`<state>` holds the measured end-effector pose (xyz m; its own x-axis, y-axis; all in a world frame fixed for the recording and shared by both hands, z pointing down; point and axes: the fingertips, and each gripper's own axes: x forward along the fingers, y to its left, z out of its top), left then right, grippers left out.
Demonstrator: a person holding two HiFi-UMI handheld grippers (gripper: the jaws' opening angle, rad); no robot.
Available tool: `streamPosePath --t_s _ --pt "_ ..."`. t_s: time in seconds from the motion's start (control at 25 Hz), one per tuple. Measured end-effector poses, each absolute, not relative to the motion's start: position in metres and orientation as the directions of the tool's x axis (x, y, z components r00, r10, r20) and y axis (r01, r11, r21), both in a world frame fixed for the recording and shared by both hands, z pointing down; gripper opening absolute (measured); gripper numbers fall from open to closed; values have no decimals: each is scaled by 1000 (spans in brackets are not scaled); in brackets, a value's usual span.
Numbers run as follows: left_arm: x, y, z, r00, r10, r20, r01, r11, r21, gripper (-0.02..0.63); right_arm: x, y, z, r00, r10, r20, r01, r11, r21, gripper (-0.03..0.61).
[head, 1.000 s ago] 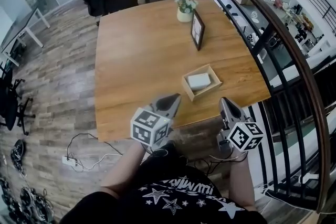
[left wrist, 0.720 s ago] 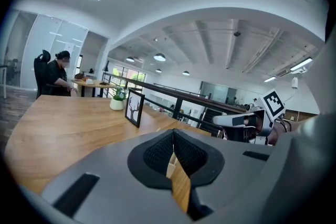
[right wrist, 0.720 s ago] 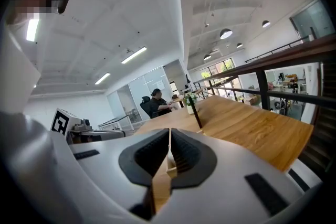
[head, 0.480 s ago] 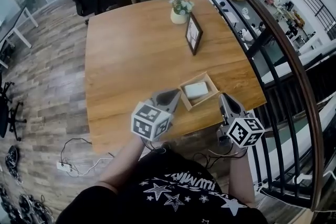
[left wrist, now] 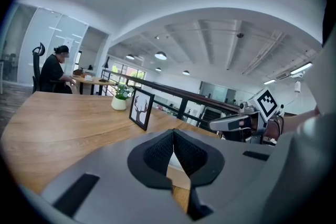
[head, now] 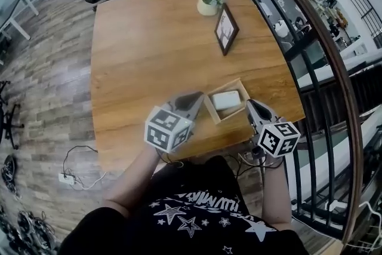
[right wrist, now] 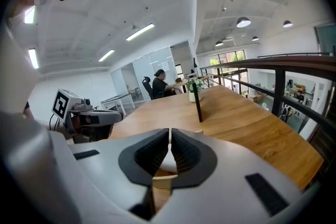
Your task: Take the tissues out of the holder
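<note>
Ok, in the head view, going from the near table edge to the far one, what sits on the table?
First the open wooden holder with the white tissues inside, then the black-framed picture, then the white pot with a green plant.

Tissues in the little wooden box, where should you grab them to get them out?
Pinch the tissues at their top, across the shorter width, coming straight down from above. They lie flat inside the open-topped wooden holder. Its walls ring all four sides, so a sideways approach would likely hit wood, and only the top is free.
</note>
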<state>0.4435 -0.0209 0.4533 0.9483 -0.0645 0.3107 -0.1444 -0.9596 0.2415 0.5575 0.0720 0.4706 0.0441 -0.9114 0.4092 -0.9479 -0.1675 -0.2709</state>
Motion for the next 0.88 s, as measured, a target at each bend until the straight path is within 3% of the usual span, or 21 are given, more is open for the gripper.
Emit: streamPosePath --t_s 0.24,0.52,0.56,0.72,0.88 --pt "437 -27 461 932 -126 340 -220 -941 256 14 559 60 490 -57 -874 483 -958 -88 -273 21" --pt "440 -20 470 903 -224 367 -327 -912 248 14 559 53 506 -218 -817 534 -967 106 -233 25" --pt "441 -18 470 898 -238 370 -341 -908 244 14 555 53 510 -255 -796 549 -962 153 -226 36" --pt "445 -16 469 880 -289 377 -393 -889 235 14 534 52 520 -421 -676 604 -904 367 -220 184" --pt "448 -19 465 860 -333 386 -440 -867 234 14 533 47 525 -428 -622 655 -867 487 -104 262"
